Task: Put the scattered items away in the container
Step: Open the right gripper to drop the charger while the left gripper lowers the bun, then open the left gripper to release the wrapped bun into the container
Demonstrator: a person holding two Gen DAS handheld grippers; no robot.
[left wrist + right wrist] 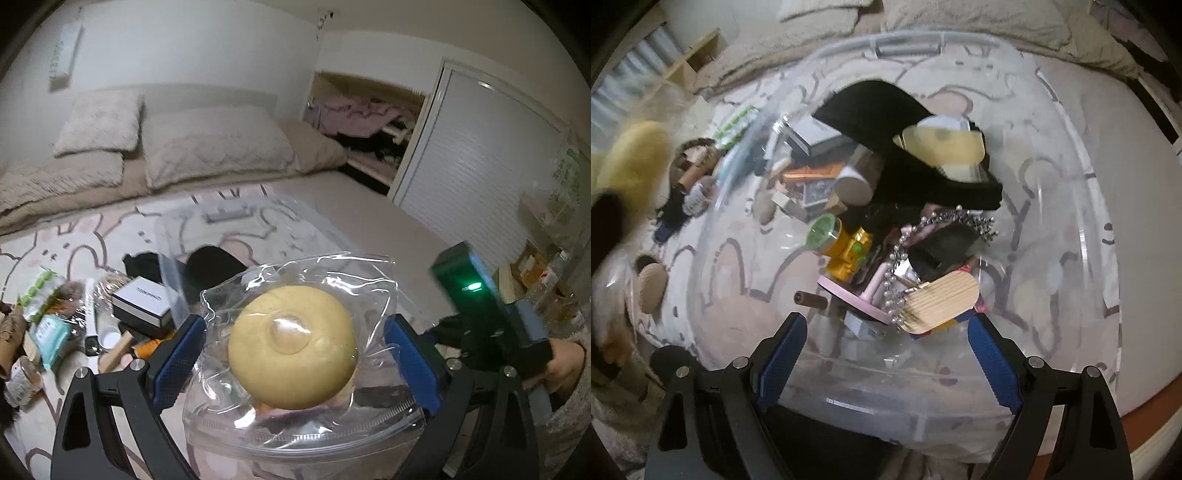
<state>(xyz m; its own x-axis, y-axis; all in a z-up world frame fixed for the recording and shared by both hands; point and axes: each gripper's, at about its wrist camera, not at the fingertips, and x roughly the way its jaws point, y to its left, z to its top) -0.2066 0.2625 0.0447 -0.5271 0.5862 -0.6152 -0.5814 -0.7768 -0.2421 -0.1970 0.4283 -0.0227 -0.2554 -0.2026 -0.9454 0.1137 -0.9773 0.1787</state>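
Note:
My left gripper point(293, 343) is shut on a clear plastic packet point(258, 302) with a round yellow bun point(291, 341) inside, held up above the rug. Blue pads point(181, 354) press the packet's sides. My right gripper point(886, 350) is open and empty, at the near rim of a clear plastic container point(1100, 258). The container holds several items: a black cloth point(905, 147), a yellow toy point(846, 251), a pearl string point(897, 280), a wooden comb point(942, 306). The bun shows blurred at the far left of the right wrist view point(635, 162).
Scattered items lie on the patterned rug at left: a white-and-black box point(142, 304), a green snack pack point(37, 295), a teal packet point(50, 336), a black cloth point(210, 267). Beige bedding point(207, 147) is behind, an open closet point(369, 129) at right. The other gripper's body point(476, 295) is at right.

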